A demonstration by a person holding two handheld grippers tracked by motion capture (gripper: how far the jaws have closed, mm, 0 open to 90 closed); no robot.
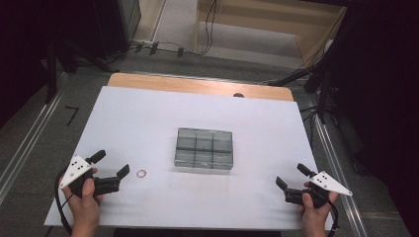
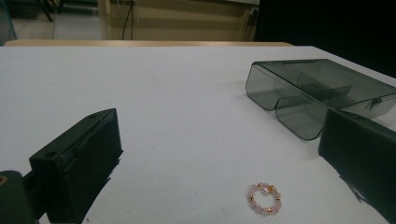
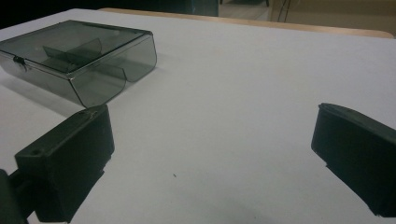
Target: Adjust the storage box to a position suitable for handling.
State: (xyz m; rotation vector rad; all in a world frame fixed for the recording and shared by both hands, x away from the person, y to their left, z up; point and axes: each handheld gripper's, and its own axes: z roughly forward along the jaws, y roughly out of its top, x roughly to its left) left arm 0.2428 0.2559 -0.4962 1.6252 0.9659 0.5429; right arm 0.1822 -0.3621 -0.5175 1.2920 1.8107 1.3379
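A smoky clear plastic box point(image 1: 204, 148) with inner dividers and a shut lid sits in the middle of the white table top point(image 1: 148, 118). The same box point(image 2: 317, 93) lies ahead and to the right in the left gripper view, and the box point(image 3: 79, 58) lies at upper left in the right gripper view. A small pink bead ring point(image 1: 142, 173) with gold beads lies left of the box. My left gripper point(image 1: 111, 164) stands open just left of the ring point(image 2: 265, 199), which rests on the table between its wide jaws. At the table's right front, my right gripper point(image 1: 293, 176) is open and holds nothing.
The white sheet covers a wooden table whose far edge point(image 1: 197, 86) shows bare. Cables point(image 1: 163, 48) and black stands lie on the floor beyond the table. A metal rail point(image 1: 336, 163) runs along the right side.
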